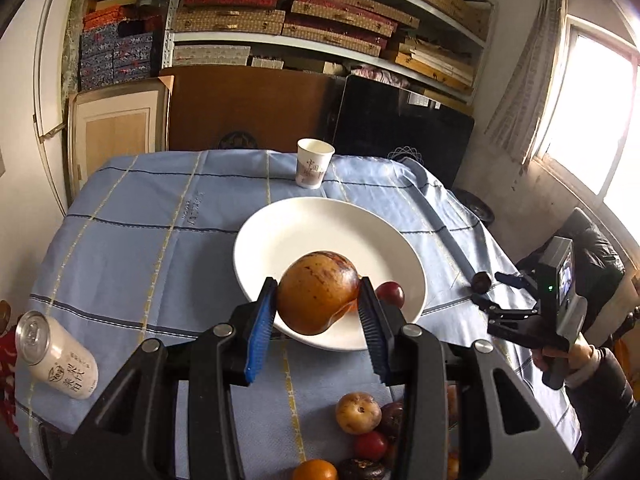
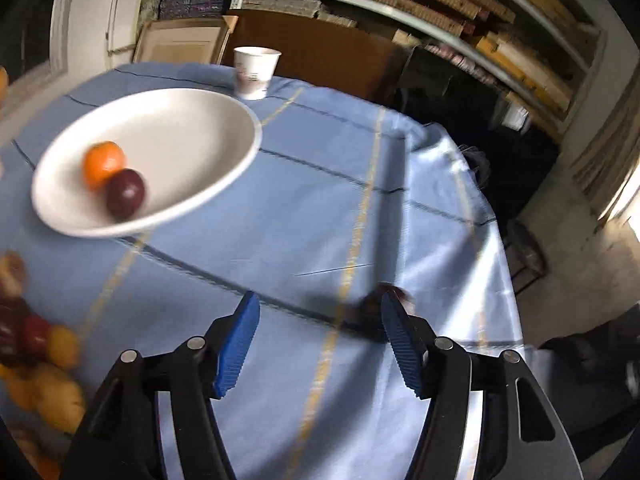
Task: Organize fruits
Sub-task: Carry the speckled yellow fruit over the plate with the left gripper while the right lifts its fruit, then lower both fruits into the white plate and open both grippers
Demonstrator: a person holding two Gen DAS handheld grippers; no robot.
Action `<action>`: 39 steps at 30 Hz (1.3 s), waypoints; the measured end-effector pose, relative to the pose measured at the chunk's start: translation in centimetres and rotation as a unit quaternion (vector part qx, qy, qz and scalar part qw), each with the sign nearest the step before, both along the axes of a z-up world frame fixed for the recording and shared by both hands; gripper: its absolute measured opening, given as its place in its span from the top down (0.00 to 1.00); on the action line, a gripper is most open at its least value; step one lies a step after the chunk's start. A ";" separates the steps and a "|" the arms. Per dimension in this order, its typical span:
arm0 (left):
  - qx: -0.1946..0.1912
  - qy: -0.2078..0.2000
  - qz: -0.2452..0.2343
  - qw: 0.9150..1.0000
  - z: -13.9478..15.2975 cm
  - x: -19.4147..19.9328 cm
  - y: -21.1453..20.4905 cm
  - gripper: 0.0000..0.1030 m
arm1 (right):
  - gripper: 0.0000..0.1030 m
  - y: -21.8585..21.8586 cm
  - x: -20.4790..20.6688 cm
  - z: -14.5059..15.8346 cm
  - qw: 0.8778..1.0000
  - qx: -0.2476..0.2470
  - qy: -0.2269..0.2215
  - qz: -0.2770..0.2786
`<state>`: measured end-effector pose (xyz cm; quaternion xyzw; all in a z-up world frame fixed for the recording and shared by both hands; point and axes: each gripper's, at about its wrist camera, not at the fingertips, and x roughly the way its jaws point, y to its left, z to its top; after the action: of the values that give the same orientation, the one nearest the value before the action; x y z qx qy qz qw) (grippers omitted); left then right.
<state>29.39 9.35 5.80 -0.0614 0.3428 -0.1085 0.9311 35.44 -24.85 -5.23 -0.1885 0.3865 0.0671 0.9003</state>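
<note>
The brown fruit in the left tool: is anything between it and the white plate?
Nothing visible blocks it. The brown fruit hangs over the near rim of the white plate; a dark red fruit lies on the plate to its right.

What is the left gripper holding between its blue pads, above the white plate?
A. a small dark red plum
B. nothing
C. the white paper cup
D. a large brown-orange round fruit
D: in the left wrist view the left gripper has both blue pads pressed on the sides of a large brown-orange round fruit over the white plate's near rim.
</note>
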 end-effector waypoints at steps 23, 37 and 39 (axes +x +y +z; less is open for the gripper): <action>-0.015 0.001 -0.016 1.000 0.8 -0.9 -0.1 0.61 | 0.57 -5.4 6.7 -3.2 0.995 0.006 0.050 -0.083; -0.018 -0.017 -0.019 1.000 2.0 -2.0 -0.2 0.61 | 0.63 -3.7 1.7 0.3 0.989 0.126 0.047 -0.054; -0.018 -0.010 -0.016 1.000 1.6 -1.6 -0.1 0.61 | 0.63 -0.9 0.1 2.2 0.989 0.141 0.035 -0.008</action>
<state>27.83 9.20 7.41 -0.0712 0.3328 -0.1299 0.9313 35.56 -25.72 -3.02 -0.0539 0.4061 0.1206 0.9042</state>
